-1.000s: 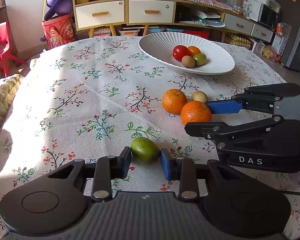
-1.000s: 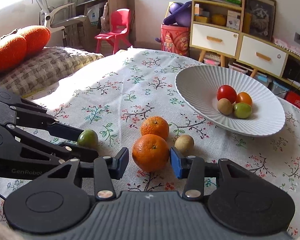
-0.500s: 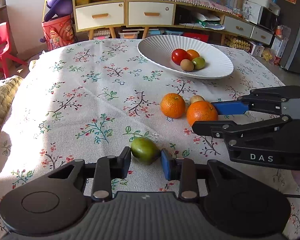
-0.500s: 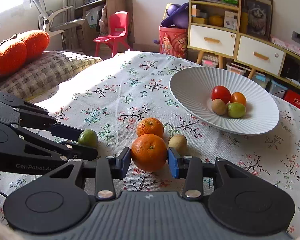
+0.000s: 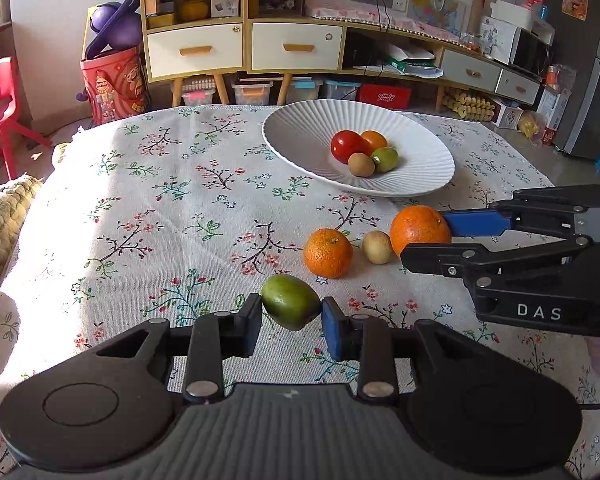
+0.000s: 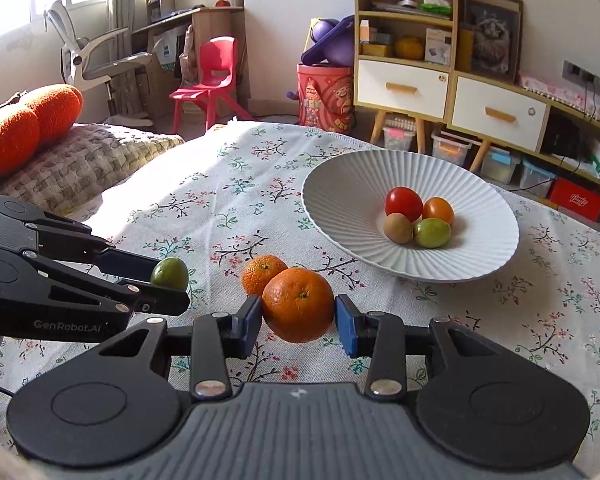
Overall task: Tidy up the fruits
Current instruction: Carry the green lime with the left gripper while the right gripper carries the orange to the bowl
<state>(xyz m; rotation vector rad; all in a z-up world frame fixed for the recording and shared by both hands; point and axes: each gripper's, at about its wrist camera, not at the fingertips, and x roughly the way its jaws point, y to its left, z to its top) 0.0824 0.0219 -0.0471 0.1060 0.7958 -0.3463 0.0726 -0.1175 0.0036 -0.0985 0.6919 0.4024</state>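
Note:
My left gripper [image 5: 291,320] is shut on a small green fruit [image 5: 291,307], held just above the flowered tablecloth [image 5: 160,216]. My right gripper [image 6: 299,320] is shut on a large orange [image 6: 299,304], lifted off the cloth; the same orange [image 5: 419,230] shows at the right in the left wrist view. A second orange [image 5: 328,253] and a small pale yellow fruit [image 5: 377,247] lie on the cloth between the two grippers. The white ribbed bowl [image 5: 308,128] at the back holds a red tomato [image 5: 346,146], an orange fruit, a brown one and a green one.
A woven cushion [image 6: 72,168] with an orange pillow [image 6: 28,124] lies past the table's left edge. Beyond the far edge stand a red child's chair [image 6: 210,76], a red toy bin [image 6: 326,96] and low cabinets with drawers [image 5: 244,44].
Both grippers have lifted their fruit a little off the cloth. The right gripper's orange has moved up and away from the small yellow fruit, which now shows fully.

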